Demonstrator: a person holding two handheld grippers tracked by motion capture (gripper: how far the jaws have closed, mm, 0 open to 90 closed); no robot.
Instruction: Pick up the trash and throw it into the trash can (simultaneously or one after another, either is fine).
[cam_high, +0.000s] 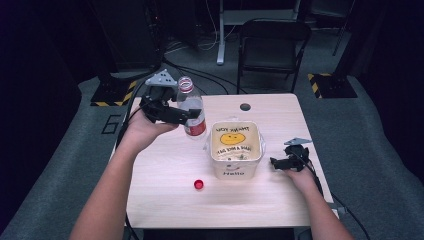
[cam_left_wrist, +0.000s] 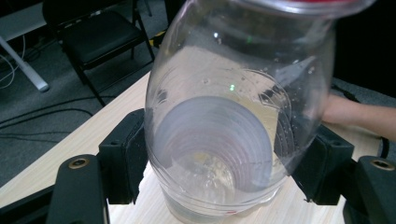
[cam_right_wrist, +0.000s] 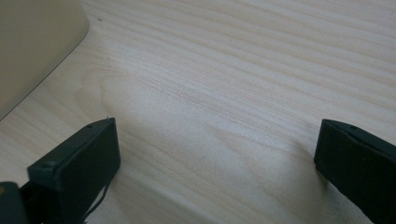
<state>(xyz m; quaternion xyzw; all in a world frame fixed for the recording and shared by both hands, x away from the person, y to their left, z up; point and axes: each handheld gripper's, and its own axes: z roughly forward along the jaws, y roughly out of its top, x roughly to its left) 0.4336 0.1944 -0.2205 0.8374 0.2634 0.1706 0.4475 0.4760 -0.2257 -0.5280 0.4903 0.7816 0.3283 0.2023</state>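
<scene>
Bottle (cam_high: 191, 110) sits far-left over the table (cam_high: 165, 200), tub (cam_high: 236, 149) just to its right, cap (cam_high: 199, 184) near and left of the tub, chair (cam_high: 272, 47) far behind.

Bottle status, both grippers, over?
Left gripper shut on bottle, uncapped, off the table. Right gripper open, idle. Red cap before bin.
</scene>
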